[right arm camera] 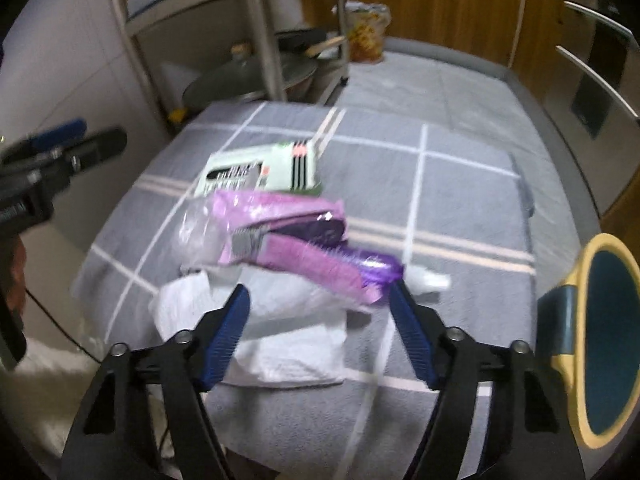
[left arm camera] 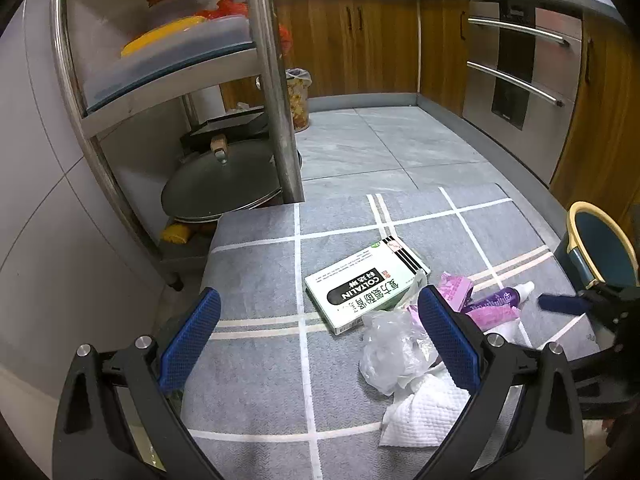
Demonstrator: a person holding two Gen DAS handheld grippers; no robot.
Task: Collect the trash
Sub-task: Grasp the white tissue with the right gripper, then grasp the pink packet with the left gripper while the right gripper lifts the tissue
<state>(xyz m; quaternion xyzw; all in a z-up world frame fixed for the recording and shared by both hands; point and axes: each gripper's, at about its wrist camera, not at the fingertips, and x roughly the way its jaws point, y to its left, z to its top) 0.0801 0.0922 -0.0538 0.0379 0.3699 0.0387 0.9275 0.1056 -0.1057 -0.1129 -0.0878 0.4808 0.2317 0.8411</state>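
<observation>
On a grey checked cloth (left arm camera: 260, 272) lies a pile of trash: a green-white medicine box (left arm camera: 364, 280) (right arm camera: 264, 172), a crumpled clear plastic bag (left arm camera: 390, 350), a white paper towel (left arm camera: 424, 412) (right arm camera: 280, 332), pink packaging (right arm camera: 280, 236) and a purple tube (left arm camera: 500, 298) (right arm camera: 372, 264). My left gripper (left arm camera: 318, 320) is open and empty just in front of the box and bag. My right gripper (right arm camera: 320, 312) is open and empty over the paper towel, just short of the pink packaging. A blue bin with a yellow rim (right arm camera: 604, 336) (left arm camera: 600, 248) stands at the right.
A steel shelf rack (left arm camera: 272, 80) with pans and lids (left arm camera: 224, 180) stands behind the cloth at the left. A small waste basket (left arm camera: 298, 96) stands by the wooden cabinets (left arm camera: 360, 40). An oven front (left arm camera: 520, 72) is at the right. The floor is grey tile.
</observation>
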